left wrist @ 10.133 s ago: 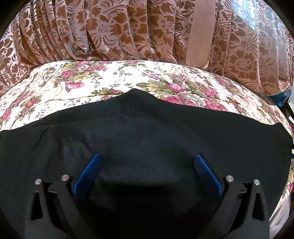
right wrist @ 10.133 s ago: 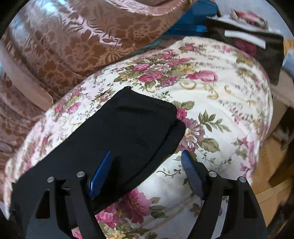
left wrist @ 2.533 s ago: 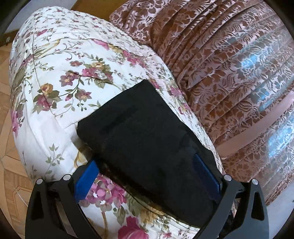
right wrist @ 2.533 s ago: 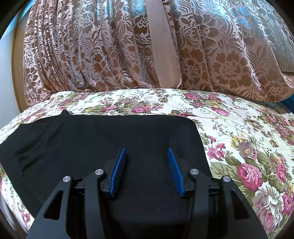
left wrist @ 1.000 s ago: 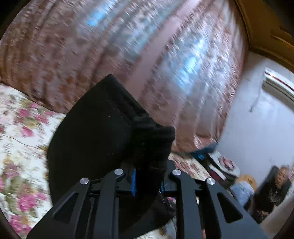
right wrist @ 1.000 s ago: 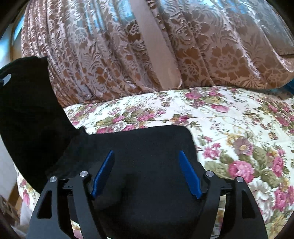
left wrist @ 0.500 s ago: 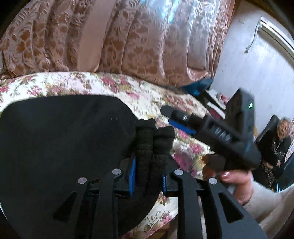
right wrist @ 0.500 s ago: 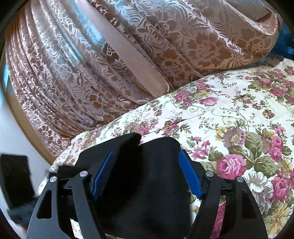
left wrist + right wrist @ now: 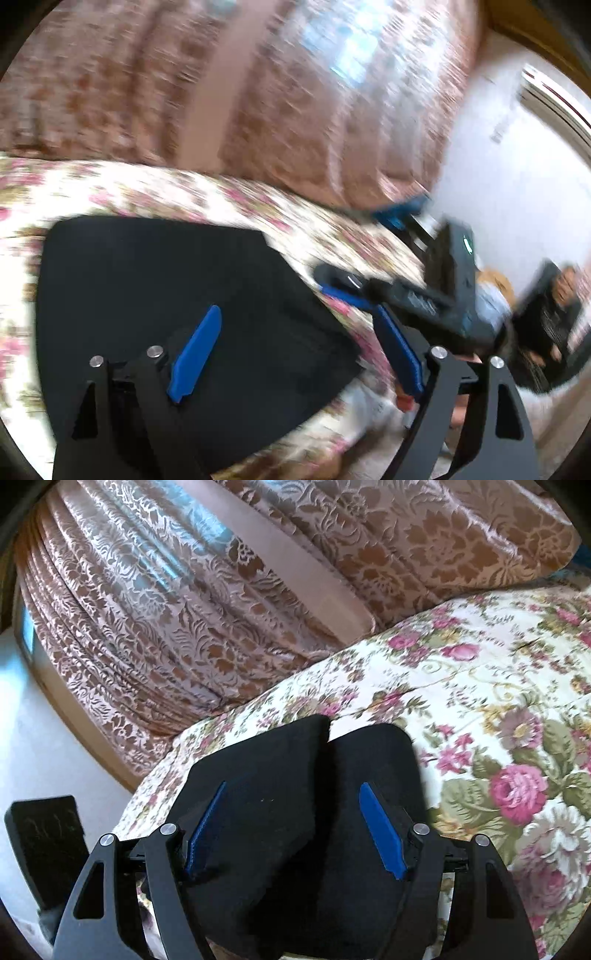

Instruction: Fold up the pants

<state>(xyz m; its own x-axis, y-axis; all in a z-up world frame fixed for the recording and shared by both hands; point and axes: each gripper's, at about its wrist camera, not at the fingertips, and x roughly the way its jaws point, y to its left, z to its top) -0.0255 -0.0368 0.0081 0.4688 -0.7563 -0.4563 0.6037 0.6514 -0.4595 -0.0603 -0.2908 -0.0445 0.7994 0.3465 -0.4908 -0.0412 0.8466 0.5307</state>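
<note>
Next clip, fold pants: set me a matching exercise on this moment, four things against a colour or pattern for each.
Things:
1. pants
2. bedspread
3. curtain
4. pads on the right gripper fingers

Descriptions:
A. brown and pink damask pattern
B. plain blue
C. plain black
D. cream with pink roses and green leaves

Pairs: 1-C, 2-D, 3-A, 4-B
</note>
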